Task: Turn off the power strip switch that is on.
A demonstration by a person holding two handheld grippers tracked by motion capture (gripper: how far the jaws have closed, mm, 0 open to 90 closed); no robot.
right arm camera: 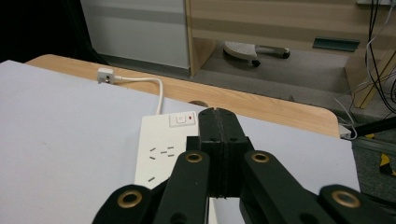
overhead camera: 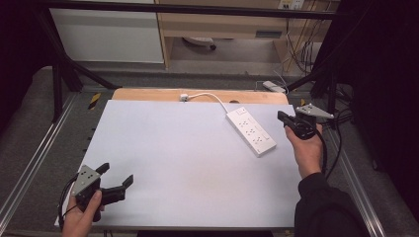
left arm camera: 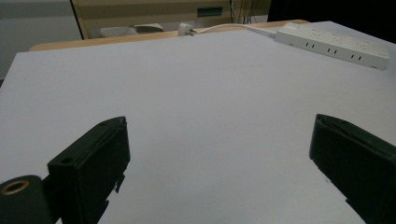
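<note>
Wooden table (overhead camera: 148, 94) under a pale sheet (overhead camera: 188, 163). White power strip (overhead camera: 250, 131) flat on the sheet at the far right, cord (overhead camera: 210, 97) running to a plug (overhead camera: 184, 97) on bare wood.

Two grippers at a white table, a power strip at the far right.

The left gripper (overhead camera: 117, 178) sits near the front left corner, jaws spread wide over the bare table (overhead camera: 188, 163). The right gripper (overhead camera: 281, 117), jaws together, hovers just right of the strip (overhead camera: 250, 131), whose cable (overhead camera: 207, 96) runs to the far edge.
</note>
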